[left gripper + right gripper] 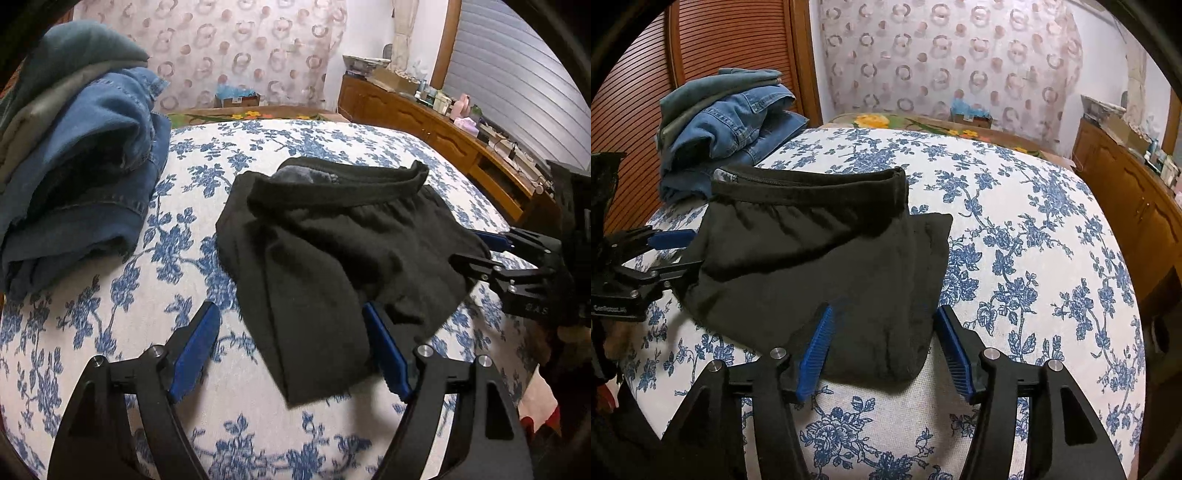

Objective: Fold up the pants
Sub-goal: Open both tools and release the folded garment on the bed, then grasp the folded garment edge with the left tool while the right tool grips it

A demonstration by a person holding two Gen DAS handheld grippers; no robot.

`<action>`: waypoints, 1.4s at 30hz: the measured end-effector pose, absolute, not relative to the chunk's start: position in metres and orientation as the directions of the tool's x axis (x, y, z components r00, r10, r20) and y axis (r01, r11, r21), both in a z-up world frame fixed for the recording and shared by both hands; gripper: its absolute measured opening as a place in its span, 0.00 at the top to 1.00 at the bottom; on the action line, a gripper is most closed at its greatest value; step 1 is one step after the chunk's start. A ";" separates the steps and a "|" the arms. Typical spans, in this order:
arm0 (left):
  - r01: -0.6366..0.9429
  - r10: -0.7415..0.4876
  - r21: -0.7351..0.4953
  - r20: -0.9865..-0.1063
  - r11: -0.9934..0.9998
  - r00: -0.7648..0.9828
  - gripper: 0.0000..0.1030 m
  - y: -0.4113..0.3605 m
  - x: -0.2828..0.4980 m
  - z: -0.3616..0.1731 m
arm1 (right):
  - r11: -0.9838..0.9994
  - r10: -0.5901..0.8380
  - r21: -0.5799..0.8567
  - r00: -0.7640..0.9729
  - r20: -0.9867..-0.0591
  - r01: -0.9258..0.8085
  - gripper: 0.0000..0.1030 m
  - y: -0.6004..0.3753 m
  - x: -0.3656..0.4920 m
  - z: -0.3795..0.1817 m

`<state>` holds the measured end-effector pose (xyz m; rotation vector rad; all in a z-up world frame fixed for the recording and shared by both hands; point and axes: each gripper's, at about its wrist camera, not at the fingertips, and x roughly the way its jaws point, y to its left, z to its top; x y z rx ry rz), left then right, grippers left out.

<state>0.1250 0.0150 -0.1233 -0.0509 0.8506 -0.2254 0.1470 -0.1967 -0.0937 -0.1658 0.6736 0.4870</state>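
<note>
Two grippers are before us, both with jaws spread and gripping nothing. We find the folded black fabric pants (332, 240) lying on the bed with the blue-flowered white cover (110, 332), waistband on the far side. Our left gripper (291, 343) straddles the near folded edge of the pants; our right gripper (882, 339) straddles their near corner. We note a pile of blue denim and grey-green clothes (727, 122) on the bed's far left, apart from the pants.
</note>
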 end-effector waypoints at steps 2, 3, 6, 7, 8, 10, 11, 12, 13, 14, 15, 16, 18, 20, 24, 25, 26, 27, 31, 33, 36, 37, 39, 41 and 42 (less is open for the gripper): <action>0.166 -0.212 -0.136 -0.739 0.977 0.640 0.22 0.018 0.118 -0.121 | 0.877 0.374 0.004 0.678 -0.634 -0.480 0.42 -0.196 0.147 -0.094; 0.167 -0.213 -0.137 -0.734 0.976 0.645 0.22 0.018 0.116 -0.120 | 0.877 0.374 0.005 0.678 -0.633 -0.480 0.42 -0.196 0.146 -0.094; 0.190 -0.233 -0.141 -0.716 0.972 0.658 0.22 0.019 0.103 -0.115 | 0.878 0.377 0.012 0.677 -0.632 -0.478 0.42 -0.197 0.147 -0.094; 0.199 -0.242 -0.144 -0.712 0.969 0.659 0.22 0.017 0.100 -0.114 | 0.878 0.378 0.013 0.677 -0.632 -0.478 0.42 -0.198 0.147 -0.094; 0.211 -0.251 -0.146 -0.710 0.967 0.659 0.23 0.016 0.095 -0.113 | 0.878 0.378 0.014 0.677 -0.632 -0.478 0.42 -0.198 0.147 -0.094; 0.215 -0.252 -0.144 -0.715 0.966 0.652 0.31 0.015 0.091 -0.116 | 0.878 0.380 0.015 0.676 -0.631 -0.479 0.42 -0.198 0.147 -0.094; 0.216 -0.254 -0.147 -0.718 0.965 0.648 0.37 0.015 0.090 -0.118 | 0.877 0.382 0.017 0.676 -0.630 -0.481 0.42 -0.198 0.146 -0.094; 0.217 -0.258 -0.152 -0.720 0.964 0.644 0.46 0.015 0.089 -0.120 | 0.876 0.384 0.018 0.675 -0.630 -0.482 0.42 -0.198 0.146 -0.094; 0.219 -0.267 -0.163 -0.724 0.962 0.636 0.50 0.015 0.089 -0.122 | 0.875 0.387 0.020 0.673 -0.630 -0.484 0.42 -0.198 0.146 -0.094; 0.219 -0.270 -0.168 -0.730 0.961 0.628 0.53 0.015 0.091 -0.125 | 0.874 0.389 0.021 0.672 -0.630 -0.486 0.42 -0.198 0.146 -0.094; 0.217 -0.268 -0.167 -0.733 0.962 0.626 0.53 0.014 0.092 -0.126 | 0.873 0.391 0.023 0.671 -0.630 -0.487 0.42 -0.198 0.146 -0.094; 0.217 -0.265 -0.163 -0.729 0.963 0.630 0.54 0.014 0.093 -0.126 | 0.872 0.393 0.025 0.670 -0.629 -0.488 0.42 -0.198 0.146 -0.094; 0.217 -0.259 -0.155 -0.730 0.964 0.633 0.54 0.012 0.094 -0.125 | 0.867 0.404 0.032 0.662 -0.632 -0.498 0.42 -0.199 0.145 -0.092; 0.218 -0.252 -0.144 -0.731 0.965 0.634 0.54 0.010 0.095 -0.125 | 0.859 0.416 0.038 0.654 -0.632 -0.510 0.42 -0.202 0.142 -0.090; 0.217 -0.254 -0.147 -0.729 0.965 0.636 0.54 0.010 0.093 -0.126 | 0.848 0.435 0.056 0.631 -0.642 -0.527 0.50 -0.210 0.133 -0.091; 0.216 -0.253 -0.146 -0.728 0.965 0.638 0.54 0.009 0.094 -0.126 | 0.845 0.439 0.059 0.627 -0.644 -0.531 0.52 -0.212 0.131 -0.092; 0.215 -0.252 -0.146 -0.727 0.966 0.639 0.54 0.009 0.094 -0.126 | 0.844 0.441 0.062 0.624 -0.645 -0.532 0.56 -0.213 0.130 -0.092; 0.214 -0.251 -0.145 -0.727 0.966 0.639 0.56 0.008 0.094 -0.126 | 0.844 0.441 0.062 0.625 -0.644 -0.532 0.58 -0.214 0.130 -0.092; 0.230 -0.269 -0.156 -0.726 0.961 0.633 0.73 0.006 0.096 -0.125 | 0.842 0.457 0.087 0.620 -0.638 -0.532 0.79 -0.219 0.134 -0.090; 0.236 -0.269 -0.149 -0.721 0.960 0.639 0.90 0.003 0.096 -0.123 | 0.838 0.469 0.095 0.621 -0.629 -0.537 0.88 -0.220 0.135 -0.088; 0.217 -0.257 -0.148 -0.703 0.965 0.663 0.94 0.008 0.092 -0.115 | 0.844 0.476 0.102 0.648 -0.595 -0.527 0.91 -0.228 0.130 -0.081; 0.218 -0.264 -0.157 -0.694 0.963 0.669 0.95 0.010 0.090 -0.111 | 0.845 0.483 0.112 0.654 -0.582 -0.524 0.91 -0.231 0.127 -0.078; 0.228 -0.270 -0.153 -0.683 0.962 0.679 0.95 0.011 0.084 -0.103 | 0.838 0.496 0.119 0.653 -0.573 -0.532 0.91 -0.236 0.119 -0.074; 0.242 -0.281 -0.154 -0.672 0.958 0.685 0.95 0.009 0.078 -0.096 | 0.835 0.499 0.111 0.659 -0.563 -0.538 0.91 -0.239 0.109 -0.071; 0.246 -0.283 -0.151 -0.669 0.957 0.687 0.95 0.008 0.076 -0.094 | 0.833 0.501 0.107 0.658 -0.562 -0.543 0.91 -0.241 0.105 -0.070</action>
